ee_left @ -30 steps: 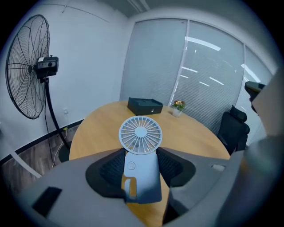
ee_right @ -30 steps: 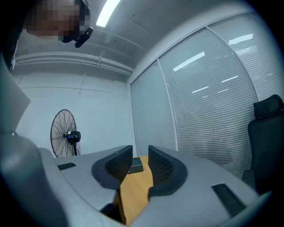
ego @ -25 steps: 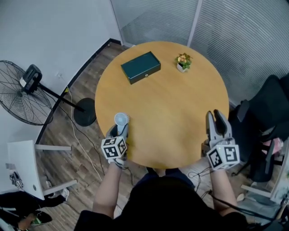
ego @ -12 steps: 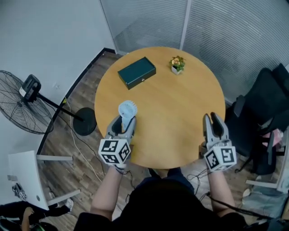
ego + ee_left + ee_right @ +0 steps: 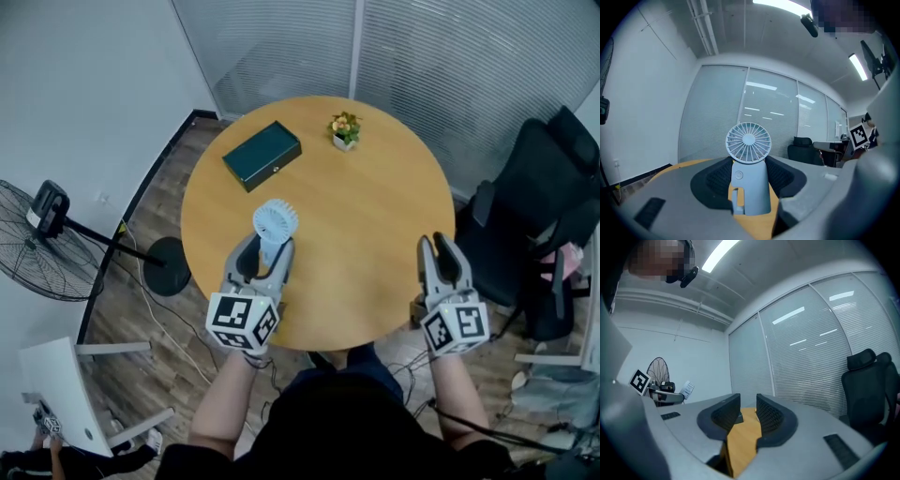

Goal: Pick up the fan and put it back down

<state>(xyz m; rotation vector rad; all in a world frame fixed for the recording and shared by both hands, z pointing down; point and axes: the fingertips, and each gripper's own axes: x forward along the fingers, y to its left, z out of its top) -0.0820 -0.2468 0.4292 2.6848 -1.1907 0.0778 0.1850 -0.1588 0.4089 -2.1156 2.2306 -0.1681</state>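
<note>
Now the left gripper (image 5: pixel 267 258) pinches the fan (image 5: pixel 275 223) by its handle, higher over the table (image 5: pixel 375 216) than a second ago and further in from its left edge. The right gripper (image 5: pixel 441 246), jaws parted on nothing, hovers at the table's right edge, with open tabletop between the two.

Round table (image 5: pixel 375 216) bears a dark green box (image 5: pixel 262 156) and potted plant (image 5: pixel 344 128) (both near its far edge); black office chair (image 5: pixel 530 178) alongside.
</note>
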